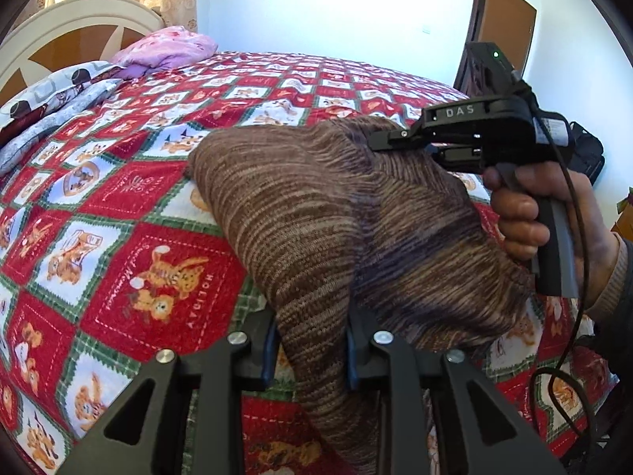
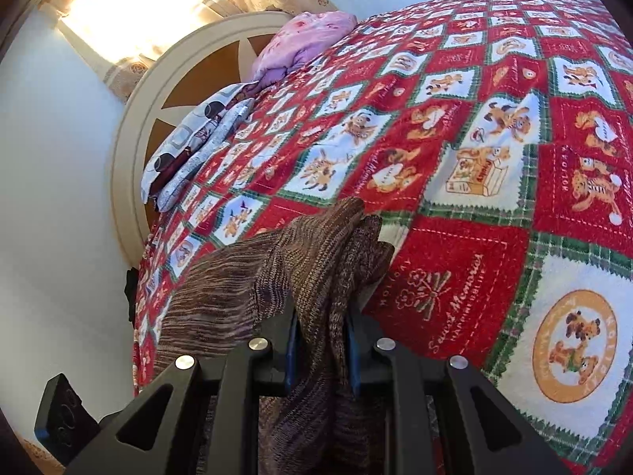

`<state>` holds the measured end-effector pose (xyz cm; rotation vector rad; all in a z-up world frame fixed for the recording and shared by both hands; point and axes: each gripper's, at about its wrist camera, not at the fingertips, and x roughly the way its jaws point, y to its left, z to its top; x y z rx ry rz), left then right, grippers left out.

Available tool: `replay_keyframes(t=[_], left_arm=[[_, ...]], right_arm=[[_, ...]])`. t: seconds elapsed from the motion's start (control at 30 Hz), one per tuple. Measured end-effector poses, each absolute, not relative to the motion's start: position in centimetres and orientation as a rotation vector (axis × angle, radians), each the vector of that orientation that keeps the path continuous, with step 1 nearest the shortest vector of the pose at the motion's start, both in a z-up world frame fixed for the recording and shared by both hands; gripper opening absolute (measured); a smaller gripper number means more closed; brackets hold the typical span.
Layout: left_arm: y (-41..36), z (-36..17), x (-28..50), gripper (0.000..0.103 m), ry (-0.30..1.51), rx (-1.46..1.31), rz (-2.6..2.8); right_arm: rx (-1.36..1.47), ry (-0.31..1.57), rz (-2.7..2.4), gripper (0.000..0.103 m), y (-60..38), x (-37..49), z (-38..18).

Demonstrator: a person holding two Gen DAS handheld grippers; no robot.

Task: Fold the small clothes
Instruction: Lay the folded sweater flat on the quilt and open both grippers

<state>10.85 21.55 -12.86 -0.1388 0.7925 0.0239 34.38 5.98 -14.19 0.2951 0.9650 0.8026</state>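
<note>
Both grippers, left (image 1: 308,350) and right (image 2: 321,350), are clamped on the brown knit garment (image 1: 316,213), which stretches from near-left to far-right between them, sagging onto the holiday quilt (image 1: 130,206), neither hand nearer.

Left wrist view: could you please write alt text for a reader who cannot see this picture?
A brown striped knit garment hangs between two grippers above a bed: the left gripper clamps its lower edge, and the right gripper, held in a hand, clamps its upper corner. A red patchwork quilt with teddy bears covers the bed.
</note>
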Motion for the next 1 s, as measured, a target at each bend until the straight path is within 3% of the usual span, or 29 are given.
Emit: replay_keyframes(t=[0.1,0.27,0.33,0.4,0.47,0.5,0.73,0.77,0.83,1.0], left_arm=[[21.4,-12.6,10.6,0.035,0.793,-0.14,0.038],[21.0,-10.7,8.9,0.04,0.76,-0.112,0.033],[21.1,-9.5,8.0,0.042,0.711,-0.101,0.034],[21.3,-8.2,7.4,0.051,0.665,-0.093,0.037],[21.7,-7.2,7.3,0.073,0.617,-0.086,0.077],[22.0,-7.1,7.7,0.075,0.607,-0.075,0.108],[25.2,-10.9,11.4,0.075,0.707,-0.162,0.22],[25.3,-11.0,11.2,0.076,0.703,-0.182,0.217],[25.0,-11.2,11.0,0.079,0.697,-0.175,0.22],[23.7,-11.9,10.4,0.08,0.678,-0.163,0.233]], right_arm=[[0.298,0.963,0.802,0.023,5.8,34.3,-14.3],[0.283,0.933,0.772,0.042,4.4,33.3,-13.0],[0.269,0.881,0.774,0.042,3.2,32.0,-11.7],[0.256,0.826,0.793,0.042,2.0,30.0,-10.2],[0.239,0.806,0.845,0.042,1.7,27.9,-9.4],[0.225,0.811,0.864,0.042,1.9,27.0,-9.3],[0.009,0.998,0.944,0.042,3.6,20.3,-13.5],[-0.004,1.028,0.906,0.033,2.9,20.2,-14.5],[0.039,1.016,0.891,0.027,0.7,19.8,-14.9],[-0.041,0.962,0.723,0.03,-1.9,19.0,-14.4]])
